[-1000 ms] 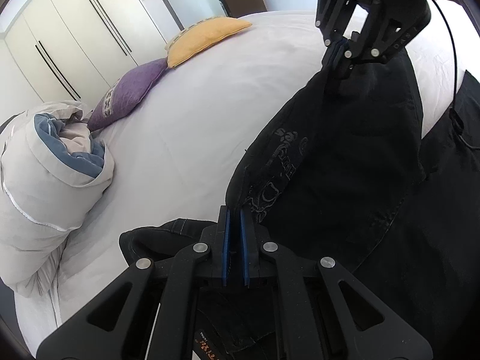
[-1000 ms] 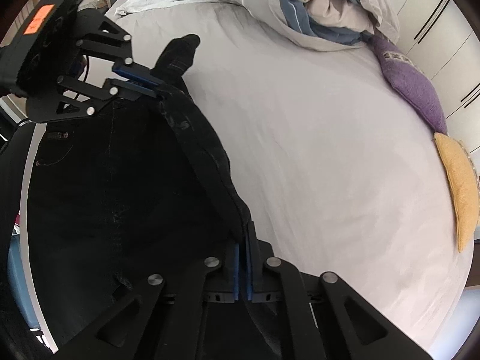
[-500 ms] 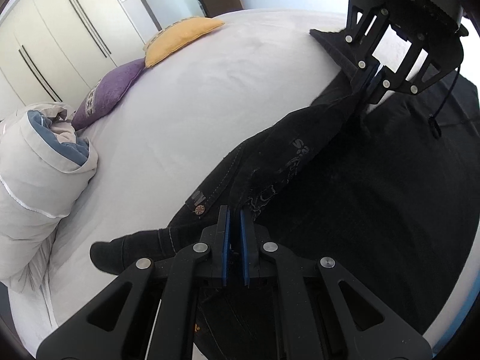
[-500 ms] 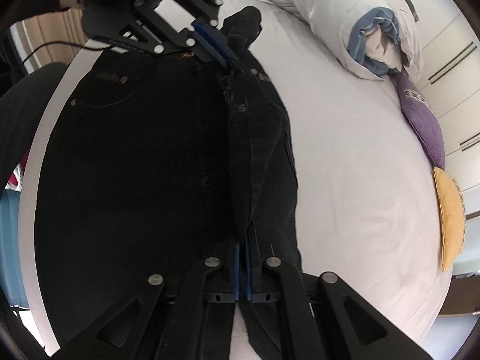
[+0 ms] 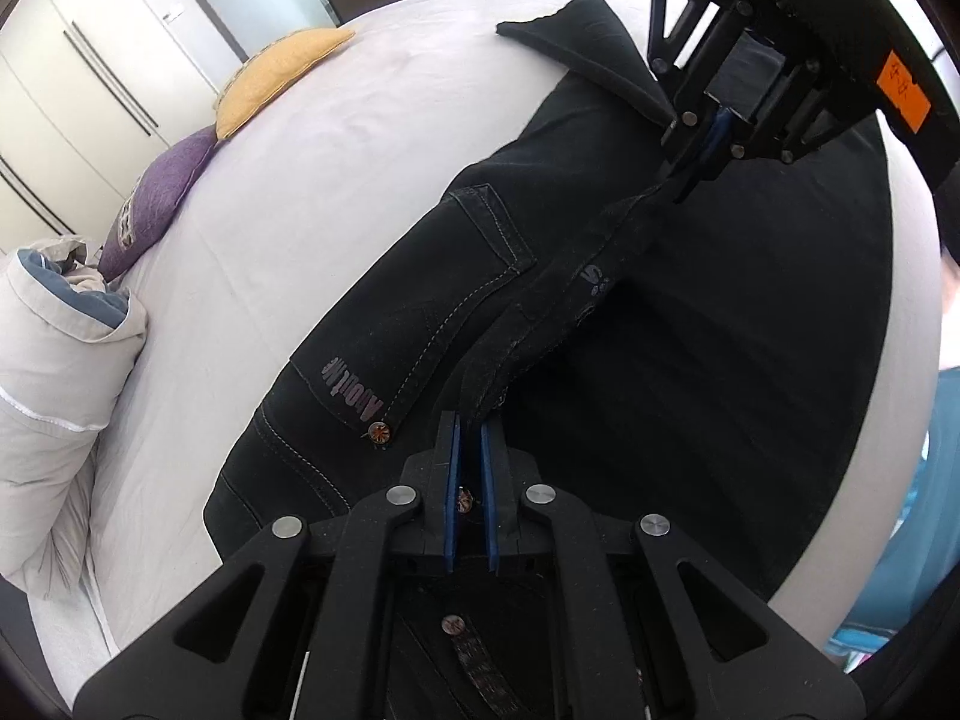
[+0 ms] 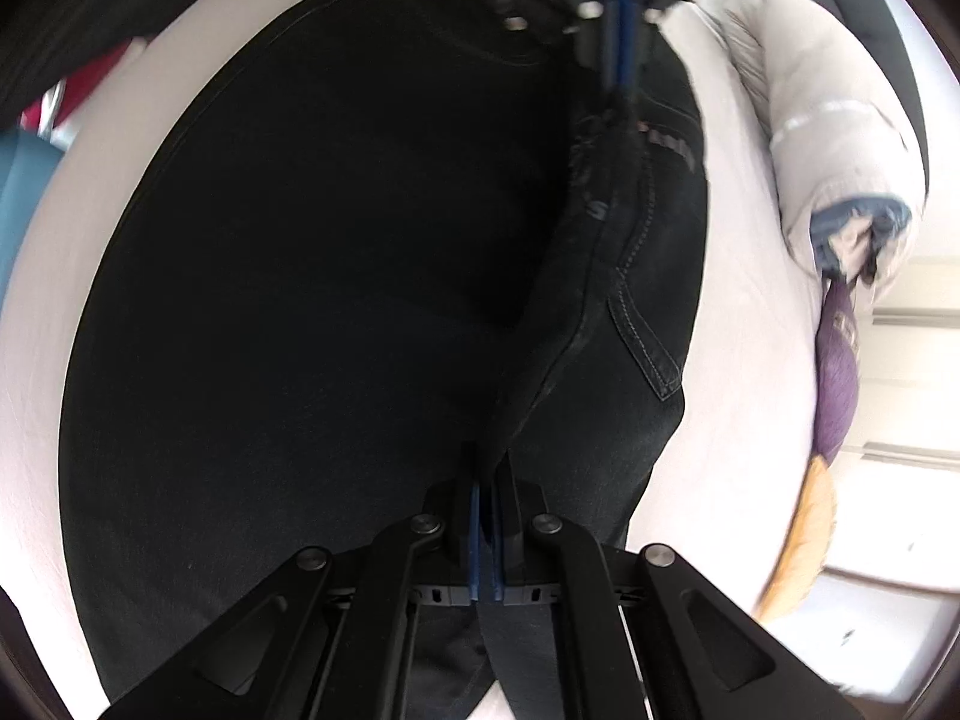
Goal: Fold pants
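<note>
lengthwise fold looks roughly halfway done, judged from the lie of the cloth: black pants [image 5: 420, 312] spread on the white bed [image 5: 336, 138], one leg flat, the other gathered into a raised ridge running from 6 toward 1 o'clock in the left view. left gripper [image 5: 470, 450] clamped on the ridge near a rivet; right gripper [image 6: 487, 480] pinched on the same ridge further along. left to do: laying leg over leg, then folding across. heavy denim, pale stitching, patch pocket, faded lettering. at 10 o'clock, yellow cushion [image 5: 282, 69], purple cushion [image 5: 162, 192] and rolled duvet [image 5: 54, 360], soft and puffy.
</note>
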### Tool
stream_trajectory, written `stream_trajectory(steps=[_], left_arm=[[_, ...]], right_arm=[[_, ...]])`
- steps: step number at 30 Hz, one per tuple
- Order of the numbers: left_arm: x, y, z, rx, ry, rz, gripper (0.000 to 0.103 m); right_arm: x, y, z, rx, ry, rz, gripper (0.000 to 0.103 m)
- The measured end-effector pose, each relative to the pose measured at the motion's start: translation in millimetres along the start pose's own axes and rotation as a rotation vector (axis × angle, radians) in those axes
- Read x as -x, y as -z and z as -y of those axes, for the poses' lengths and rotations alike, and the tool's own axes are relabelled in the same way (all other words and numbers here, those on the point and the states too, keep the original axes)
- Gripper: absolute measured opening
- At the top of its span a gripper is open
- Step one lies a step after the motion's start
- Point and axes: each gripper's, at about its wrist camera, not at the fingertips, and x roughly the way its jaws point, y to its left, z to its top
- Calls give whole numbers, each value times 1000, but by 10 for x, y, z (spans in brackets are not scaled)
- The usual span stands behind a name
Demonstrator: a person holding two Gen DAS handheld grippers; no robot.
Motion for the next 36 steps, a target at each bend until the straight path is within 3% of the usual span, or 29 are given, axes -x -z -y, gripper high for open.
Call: stream_trajectory(steps=[6, 14, 19, 36], left_arm=[[40, 167, 366, -120, -13, -34, 5], [147, 477, 756, -213, -10, -61, 5], [163, 600, 899, -285, -15, -76, 5], [235, 763, 901, -291, 9, -84, 5]], right_arm=[[75, -56, -307, 93, 33, -29, 3], [238, -142, -665, 92, 50, -17, 4], [198, -137, -639, 146, 80, -31, 4], [338, -514, -1080, 197, 125, -55, 4]])
